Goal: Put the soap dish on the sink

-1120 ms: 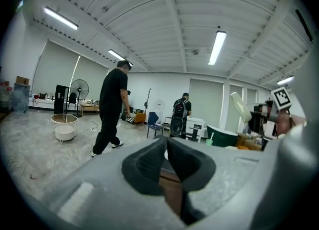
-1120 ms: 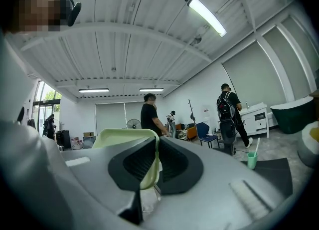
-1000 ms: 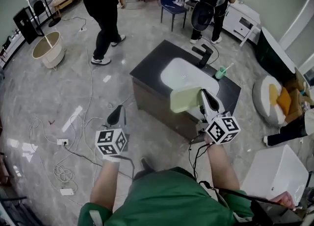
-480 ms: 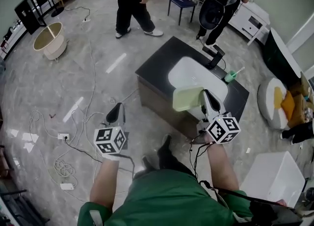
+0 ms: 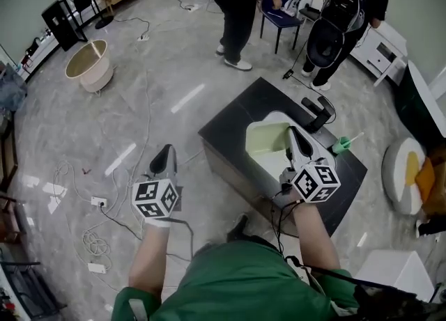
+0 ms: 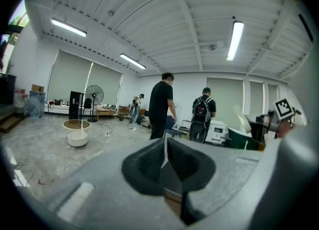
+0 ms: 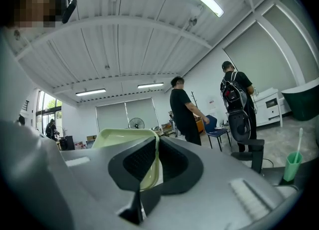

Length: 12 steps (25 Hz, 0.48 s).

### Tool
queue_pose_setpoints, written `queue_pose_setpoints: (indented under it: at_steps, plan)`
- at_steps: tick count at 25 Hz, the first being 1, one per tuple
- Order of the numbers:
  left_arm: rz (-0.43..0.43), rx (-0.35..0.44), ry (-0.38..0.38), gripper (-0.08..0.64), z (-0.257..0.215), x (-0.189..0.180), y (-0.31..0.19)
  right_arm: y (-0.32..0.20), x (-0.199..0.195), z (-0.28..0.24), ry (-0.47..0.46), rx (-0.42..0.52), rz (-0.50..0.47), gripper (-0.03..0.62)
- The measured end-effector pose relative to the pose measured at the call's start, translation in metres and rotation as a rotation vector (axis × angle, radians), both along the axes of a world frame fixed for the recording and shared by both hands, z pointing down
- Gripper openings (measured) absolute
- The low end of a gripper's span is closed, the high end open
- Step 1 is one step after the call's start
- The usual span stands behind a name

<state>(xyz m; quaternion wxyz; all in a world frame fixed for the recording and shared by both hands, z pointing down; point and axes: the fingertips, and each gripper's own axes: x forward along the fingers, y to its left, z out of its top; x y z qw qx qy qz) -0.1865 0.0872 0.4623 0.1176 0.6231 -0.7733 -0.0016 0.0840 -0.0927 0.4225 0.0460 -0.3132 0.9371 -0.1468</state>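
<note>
**A:** What has changed since a second ago?

**B:** The right gripper [image 5: 291, 131] has carried the soap dish [image 5: 265, 140] in over the sink [image 5: 277, 118]. Earlier the dish hung at the cabinet's front edge. The person in black [image 5: 240, 6] has also walked over to the blue chair [image 5: 282, 8].

**A:** How do that gripper's jaws stand?

**B:** They are clamped on the rim of the pale green dish, which juts out to their left. The dish lies over the white basin. I cannot tell whether it touches it.

**A:** And the other one?

**B:** The left gripper [image 5: 165, 154] has its jaws pressed together with nothing between them. It hangs over the grey floor [image 5: 104, 124], left of the cabinet and well apart from the sink.

**A:** What is around the basin?

**B:** A dark surface [image 5: 233, 121] frames it. A black faucet [image 5: 317, 112] stands at its far rim. A green cup [image 5: 341, 146] holding a toothbrush stands just to the right of the faucet. Cables [image 5: 90, 239] trail across the floor on the left.
</note>
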Motion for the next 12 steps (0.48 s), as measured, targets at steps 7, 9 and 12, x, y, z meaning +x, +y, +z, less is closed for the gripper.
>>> queue_pose_setpoints:
  at_steps: [7,9,12]
  plan:
    - [0.016,-0.018,-0.018,0.014,-0.018,0.023,-0.095,-0.095,0.011,-0.004,-0.023,-0.038,0.019,0.020]
    - [0.021,-0.027,-0.029,0.014,-0.021,0.027,-0.114,-0.114,0.017,-0.003,-0.033,-0.053,0.028,0.020]
    - [0.033,-0.036,-0.038,0.014,-0.026,0.030,-0.141,-0.138,0.023,-0.001,-0.042,-0.067,0.041,0.020]
